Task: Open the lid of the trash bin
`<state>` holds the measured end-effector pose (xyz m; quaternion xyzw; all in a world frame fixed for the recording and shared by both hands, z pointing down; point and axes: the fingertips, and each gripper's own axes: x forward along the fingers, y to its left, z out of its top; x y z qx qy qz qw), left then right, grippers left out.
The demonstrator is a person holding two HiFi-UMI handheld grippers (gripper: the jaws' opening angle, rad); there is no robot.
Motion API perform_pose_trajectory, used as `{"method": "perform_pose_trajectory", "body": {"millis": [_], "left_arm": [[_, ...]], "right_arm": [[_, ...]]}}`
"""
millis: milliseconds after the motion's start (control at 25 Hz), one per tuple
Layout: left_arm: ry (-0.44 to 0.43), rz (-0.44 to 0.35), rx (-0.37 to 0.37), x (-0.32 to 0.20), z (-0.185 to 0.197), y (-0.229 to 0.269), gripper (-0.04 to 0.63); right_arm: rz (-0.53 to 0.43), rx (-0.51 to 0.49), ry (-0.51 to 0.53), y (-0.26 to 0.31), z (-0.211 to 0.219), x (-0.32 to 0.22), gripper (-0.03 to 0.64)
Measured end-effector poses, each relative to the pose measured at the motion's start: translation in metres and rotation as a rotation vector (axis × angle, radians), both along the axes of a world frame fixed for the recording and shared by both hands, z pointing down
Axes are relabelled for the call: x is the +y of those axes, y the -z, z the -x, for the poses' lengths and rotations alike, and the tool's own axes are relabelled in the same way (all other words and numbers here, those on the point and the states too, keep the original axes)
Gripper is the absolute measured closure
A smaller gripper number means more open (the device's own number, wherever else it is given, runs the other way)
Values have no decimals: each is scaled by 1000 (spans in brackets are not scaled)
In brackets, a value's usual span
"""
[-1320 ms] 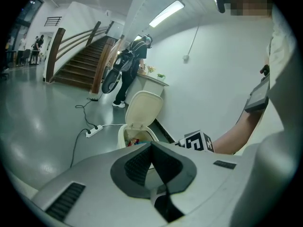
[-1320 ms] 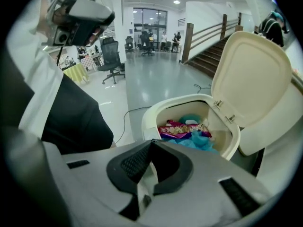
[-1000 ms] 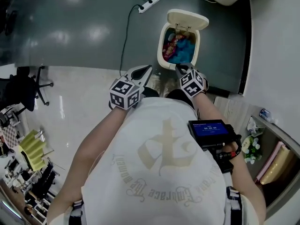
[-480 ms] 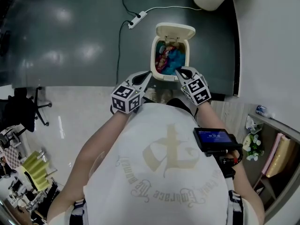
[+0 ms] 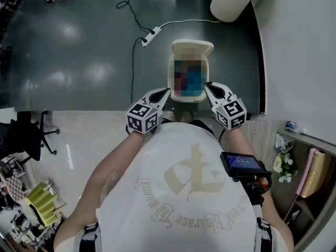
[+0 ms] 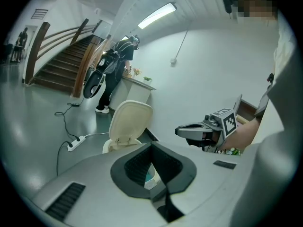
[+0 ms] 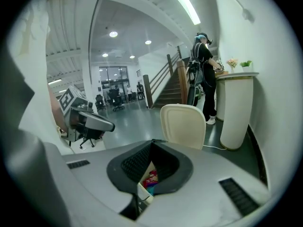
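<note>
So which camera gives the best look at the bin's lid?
The left gripper view: the lid stands upright, whole, with its hinges showing. The right gripper view shows the lid with its lower edge out of sight. The head view sees it foreshortened from above.

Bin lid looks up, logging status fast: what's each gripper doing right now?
Left gripper: shut, holding nothing.
Right gripper: shut, holding nothing.

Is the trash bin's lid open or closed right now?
Open. The lid stands up behind the trash bin, tipped back from its mouth, and colourful rubbish shows inside.
</note>
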<state>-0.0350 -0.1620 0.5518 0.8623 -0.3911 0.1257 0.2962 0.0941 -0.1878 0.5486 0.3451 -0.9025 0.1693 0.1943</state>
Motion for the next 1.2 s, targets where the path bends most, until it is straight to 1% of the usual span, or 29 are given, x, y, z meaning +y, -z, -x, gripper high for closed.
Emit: {"method": "perform_pose_trajectory", "body": {"millis": [360,600,1200], "left_arm": [[-10,-24,9,-16,0,8,581],[-22,-41,11,-26,-2,14,581],[-48,-49,4,-29,-12,16,581]], "right_arm": [[-17,-81,-74,20,-17,1,612],[-4,-89,-110,17,-26,3,612],[0,-91,-143,12,-37,6,612]]}}
